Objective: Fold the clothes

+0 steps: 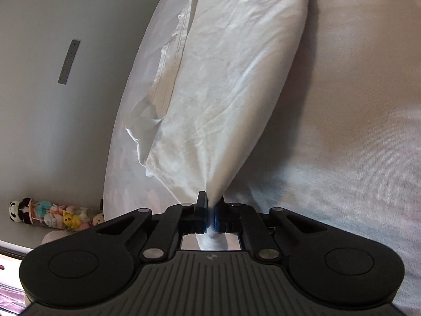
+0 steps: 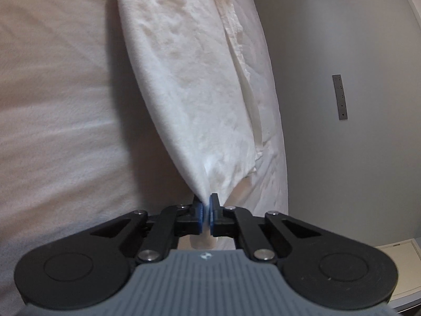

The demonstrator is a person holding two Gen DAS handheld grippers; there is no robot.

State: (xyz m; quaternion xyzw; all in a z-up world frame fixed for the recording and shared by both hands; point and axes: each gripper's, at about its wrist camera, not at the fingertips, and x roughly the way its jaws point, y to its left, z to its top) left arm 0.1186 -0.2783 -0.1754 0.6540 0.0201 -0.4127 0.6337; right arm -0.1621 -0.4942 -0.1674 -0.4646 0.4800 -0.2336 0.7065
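Observation:
A white garment (image 1: 223, 79) hangs stretched in the air above a bed, held at two ends. My left gripper (image 1: 210, 210) is shut on one corner of it, the cloth bunching between the blue pads. My right gripper (image 2: 206, 210) is shut on the other corner of the white garment (image 2: 189, 79). A hemmed edge and a folded layer droop along the wall side of the garment in both views. The rest of the garment runs out of the top of each frame.
The bed's white sheet (image 1: 355, 131) lies under the garment and also shows in the right wrist view (image 2: 52, 105). A grey wall (image 1: 52, 105) with a small metal plate (image 1: 69, 62) borders the bed. A tube of plush toys (image 1: 52, 214) lies near the bed corner.

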